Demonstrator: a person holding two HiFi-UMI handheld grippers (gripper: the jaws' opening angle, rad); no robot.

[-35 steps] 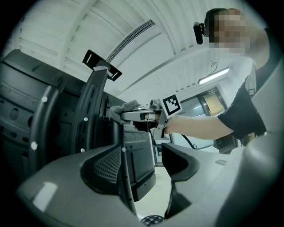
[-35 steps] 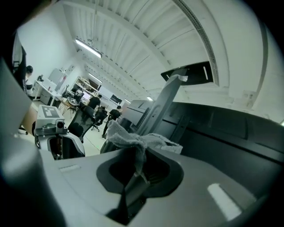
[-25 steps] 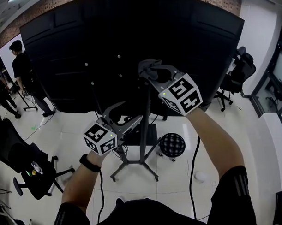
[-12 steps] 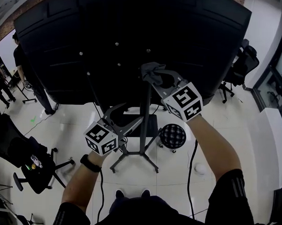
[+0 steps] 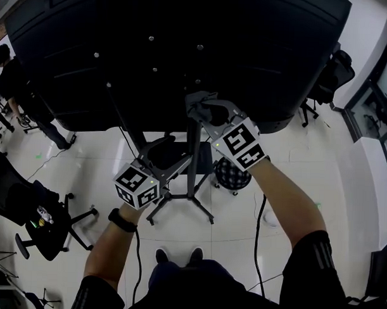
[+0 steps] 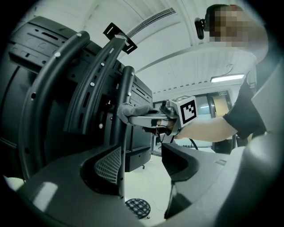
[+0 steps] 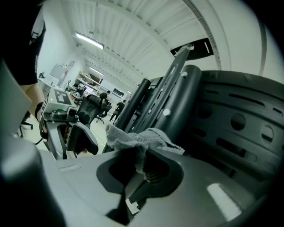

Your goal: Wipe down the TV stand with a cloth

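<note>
The TV stand's dark upright pole rises from splayed legs to the black back of the TV. My right gripper is shut on a grey cloth and presses it against the pole just below the TV. In the right gripper view the cloth bunches between the jaws of that gripper, with the pole right behind it. My left gripper sits lower, left of the pole, open and holding nothing. The left gripper view has its own gripper, the pole and the cloth.
A round patterned stool stands right of the stand's legs, and a black chair just behind them. Office chairs are at lower left and far right. A person stands at far left. Cables trail on the white floor.
The right gripper has slid the cloth a little down the pole. The view has moved closer to the TV. The left gripper stays open beside the pole.
</note>
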